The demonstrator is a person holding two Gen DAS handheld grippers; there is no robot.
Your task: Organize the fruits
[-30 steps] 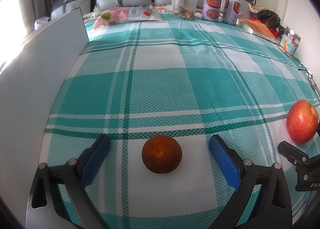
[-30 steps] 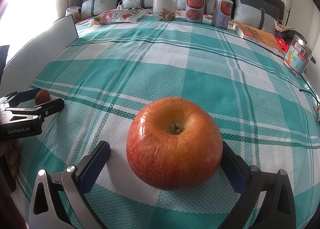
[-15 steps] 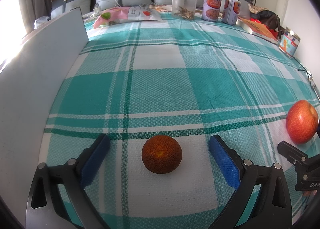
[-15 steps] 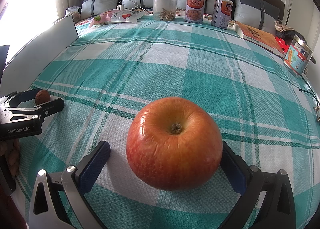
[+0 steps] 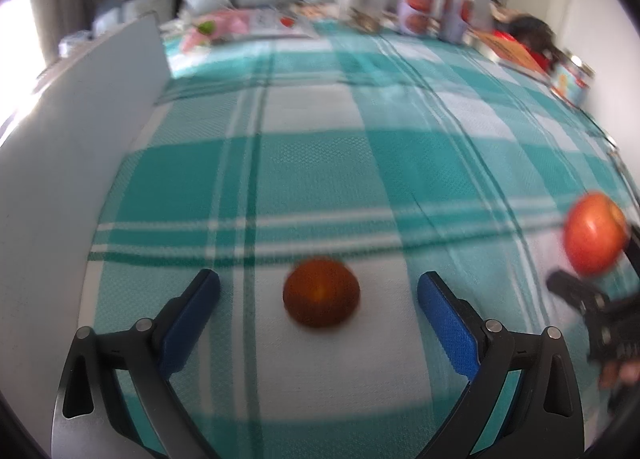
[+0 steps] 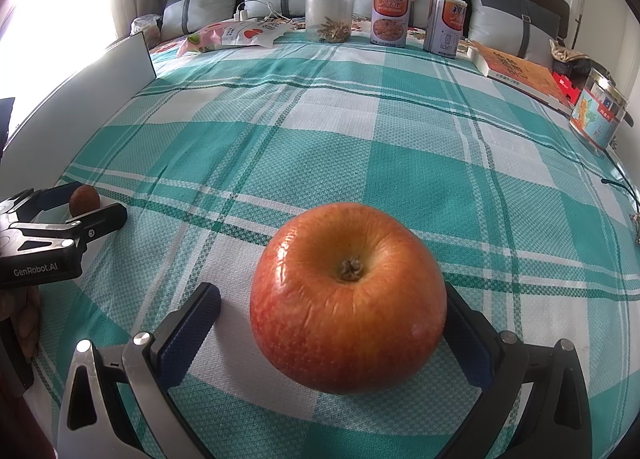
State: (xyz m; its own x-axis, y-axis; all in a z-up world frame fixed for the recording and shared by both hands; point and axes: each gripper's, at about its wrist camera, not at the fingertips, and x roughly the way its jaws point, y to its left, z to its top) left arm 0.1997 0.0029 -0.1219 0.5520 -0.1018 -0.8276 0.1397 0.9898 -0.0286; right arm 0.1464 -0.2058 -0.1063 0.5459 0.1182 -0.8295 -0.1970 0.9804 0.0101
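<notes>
Both fruits sit on the checked bedspread (image 6: 400,107), each framed by its own tool and neither one gripped yet. The left gripper (image 5: 319,295) has its blue fingers (image 5: 192,315) spread wide, with the small dark orange fruit (image 5: 321,291) lying loose between them and clear cloth showing on both sides. The left wrist view is smeared, so exact gaps there are hard to read. To the right of that small fruit, the right gripper (image 6: 332,323) straddles the apple (image 6: 348,299), its fingers also wide: the left pad stands apart from the skin, while the right pad is hidden behind the apple, so contact there cannot be told. Now the risk, as a judgement: the apple is round, glossy and nearly fills the opening, so an off-centre squeeze could roll it forward across the soft bedding. The small fruit could also squirt away if the fingers close unevenly. The two tools sit near each other, and a hasty lift might knock them together.
</notes>
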